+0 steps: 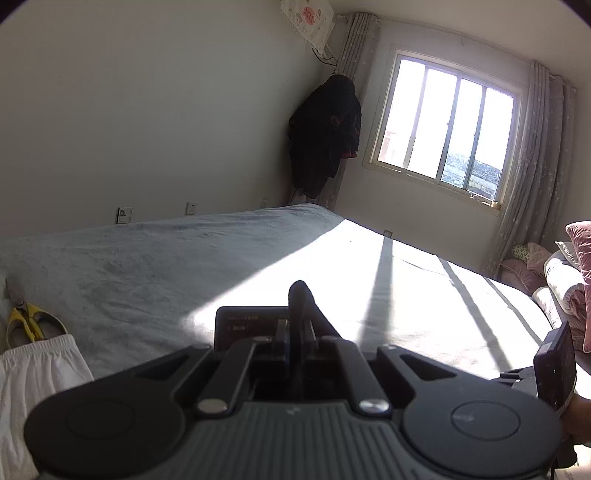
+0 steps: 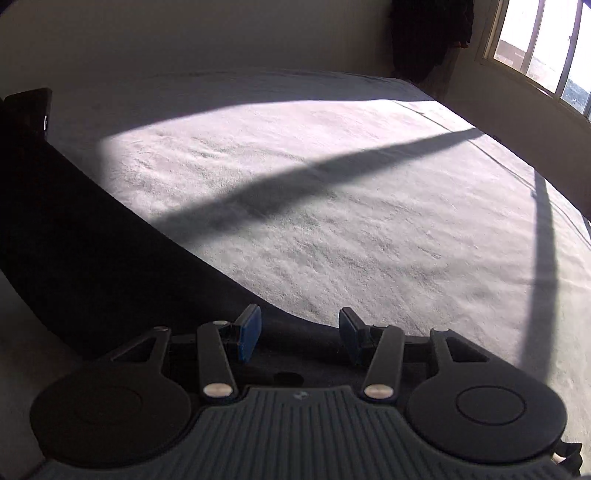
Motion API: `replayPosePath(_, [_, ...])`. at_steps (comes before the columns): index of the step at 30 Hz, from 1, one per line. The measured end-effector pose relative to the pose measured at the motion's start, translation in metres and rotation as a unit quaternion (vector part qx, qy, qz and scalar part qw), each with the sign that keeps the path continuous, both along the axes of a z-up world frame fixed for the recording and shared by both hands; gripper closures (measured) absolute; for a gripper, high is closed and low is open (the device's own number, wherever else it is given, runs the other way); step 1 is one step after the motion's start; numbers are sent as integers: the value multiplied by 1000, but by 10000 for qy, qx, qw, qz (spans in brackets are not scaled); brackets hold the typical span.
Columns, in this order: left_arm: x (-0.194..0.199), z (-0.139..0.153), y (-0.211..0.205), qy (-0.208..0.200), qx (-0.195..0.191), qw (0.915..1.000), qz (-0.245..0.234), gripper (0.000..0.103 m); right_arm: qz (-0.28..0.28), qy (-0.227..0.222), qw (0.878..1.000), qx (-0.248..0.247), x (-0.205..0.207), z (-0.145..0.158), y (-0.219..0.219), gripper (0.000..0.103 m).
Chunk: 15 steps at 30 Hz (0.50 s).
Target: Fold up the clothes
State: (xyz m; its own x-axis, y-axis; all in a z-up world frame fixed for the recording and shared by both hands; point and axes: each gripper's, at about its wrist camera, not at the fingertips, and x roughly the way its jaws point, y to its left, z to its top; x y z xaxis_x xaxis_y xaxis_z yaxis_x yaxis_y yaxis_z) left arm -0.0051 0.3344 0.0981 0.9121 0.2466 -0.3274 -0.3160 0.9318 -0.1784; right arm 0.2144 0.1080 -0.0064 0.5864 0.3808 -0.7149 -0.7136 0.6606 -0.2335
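Gripping: my left hand-held gripper clenched a dark garment, lifting it off the bed for folding.
Waiting: my right hand-held gripper stood released, holding nothing.

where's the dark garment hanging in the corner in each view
Left wrist view: the dark garment hangs in the room corner, upper centre, just left of the bright window.
Right wrist view: only its lower part shows, at the top edge right of centre.
Shared landmark: the window, right of the garment in both views.
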Motion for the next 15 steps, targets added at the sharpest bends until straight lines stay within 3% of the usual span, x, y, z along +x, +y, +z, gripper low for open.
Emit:
replayPosePath(2, [18, 12, -4, 174, 345, 9992, -31, 99, 132, -38, 9996, -263, 4, -11, 3, 53])
replayPosePath(5, [49, 27, -8, 507, 886, 9948, -34, 99, 237, 5, 9996, -163, 5, -15, 5, 99])
replayPosePath(8, [77, 36, -2, 806, 1192, 9896, 19, 99, 62, -268, 9996, 10, 2, -12, 6, 99])
replayPosePath(12, [111, 40, 14, 1298, 1265, 9833, 154, 99, -339, -887, 9953, 206, -5, -9, 8, 99])
replayPosePath(15, [137, 36, 23, 1808, 1458, 9723, 257, 99, -459, -1022, 9936, 163, -4, -14, 12, 99])
